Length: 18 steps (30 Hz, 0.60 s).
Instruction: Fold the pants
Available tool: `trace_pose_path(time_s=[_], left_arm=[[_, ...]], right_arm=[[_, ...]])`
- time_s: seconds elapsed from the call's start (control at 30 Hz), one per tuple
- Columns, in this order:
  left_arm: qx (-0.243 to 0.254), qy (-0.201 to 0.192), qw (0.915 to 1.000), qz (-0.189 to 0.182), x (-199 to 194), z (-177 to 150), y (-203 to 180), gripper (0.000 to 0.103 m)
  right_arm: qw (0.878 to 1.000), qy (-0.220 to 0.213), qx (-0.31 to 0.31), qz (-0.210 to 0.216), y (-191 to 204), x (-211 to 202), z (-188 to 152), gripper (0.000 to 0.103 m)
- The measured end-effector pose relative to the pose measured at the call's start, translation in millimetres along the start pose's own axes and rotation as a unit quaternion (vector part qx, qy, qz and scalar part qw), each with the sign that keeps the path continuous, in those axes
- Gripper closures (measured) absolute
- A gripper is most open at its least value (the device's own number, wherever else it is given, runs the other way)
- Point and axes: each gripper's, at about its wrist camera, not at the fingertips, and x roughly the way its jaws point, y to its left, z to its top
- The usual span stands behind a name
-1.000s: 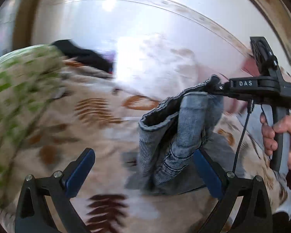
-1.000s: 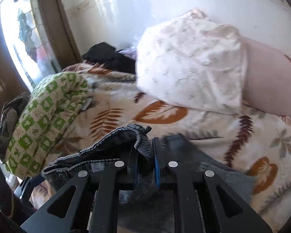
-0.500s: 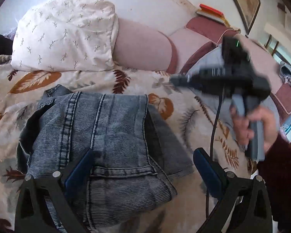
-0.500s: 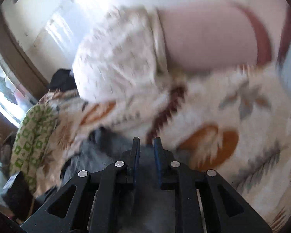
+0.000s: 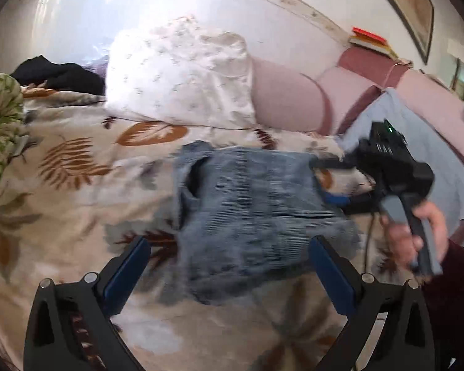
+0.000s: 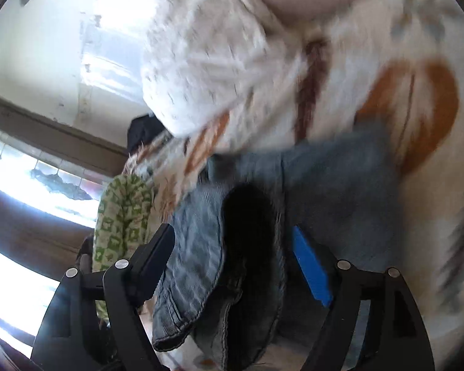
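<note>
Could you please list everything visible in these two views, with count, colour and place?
pants: one, blue-grey denim, folded on the bedspread, centre.
bedspread: one, cream with brown and orange leaves, under the pants.
pillow: one, white with small sprigs, behind the pants.
quilt: one, green and white, far left.
dark clothes: one heap, black, left of the pillow.
headboard: one, pink, against the wall.
books: a few, red on top, above the headboard.
left gripper: black with blue pads, open, over the pants.
right gripper: black with blue pads, open, astride the pants' edge.
hand: one, holding the right gripper's handle.
</note>
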Motion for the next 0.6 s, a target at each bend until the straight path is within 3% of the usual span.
trace_pose_path(time_s=[0.07, 0.13, 0.2, 0.23, 0.27, 0.43, 0.6], left_arm=[[0.006, 0.013, 0.9999, -0.007, 7.6, -5.0, 2.6, 0.001], [0.025, 0.031, 0.9989, -0.025, 18.3, -9.8, -7.8, 0.001], [0.044, 0.049, 0.9964, -0.054, 26.6, -13.2, -23.8, 0.001], [0.057, 0.046, 0.9963, -0.045, 28.0, -14.7, -31.0, 0.001], [0.070, 0.047, 0.9956, -0.040, 30.1, -15.2, -37.3, 0.001], [0.060, 0.052, 0.9933, -0.084, 37.2, -6.9, -51.6, 0.001], [0.103, 0.061, 0.9853, -0.122, 53.2, -0.1, -92.2, 0.001]], right_arm=[[0.999, 0.024, 0.016, -0.015, -3.7, 19.1, -11.7, 0.025], [0.999, 0.037, 0.034, 0.016, -5.5, 33.2, -21.7, 0.025], [0.997, 0.034, 0.027, 0.056, 4.0, 37.6, -26.7, 0.041], [0.998, 0.029, 0.005, 0.048, 12.6, 36.2, -27.6, 0.068], [0.999, 0.023, -0.026, 0.019, 22.8, 34.0, -27.5, 0.081], [0.999, -0.014, -0.035, -0.018, 24.0, 19.2, -21.3, 0.087], [0.998, -0.046, -0.039, -0.031, 17.7, 0.4, -2.5, 0.089]])
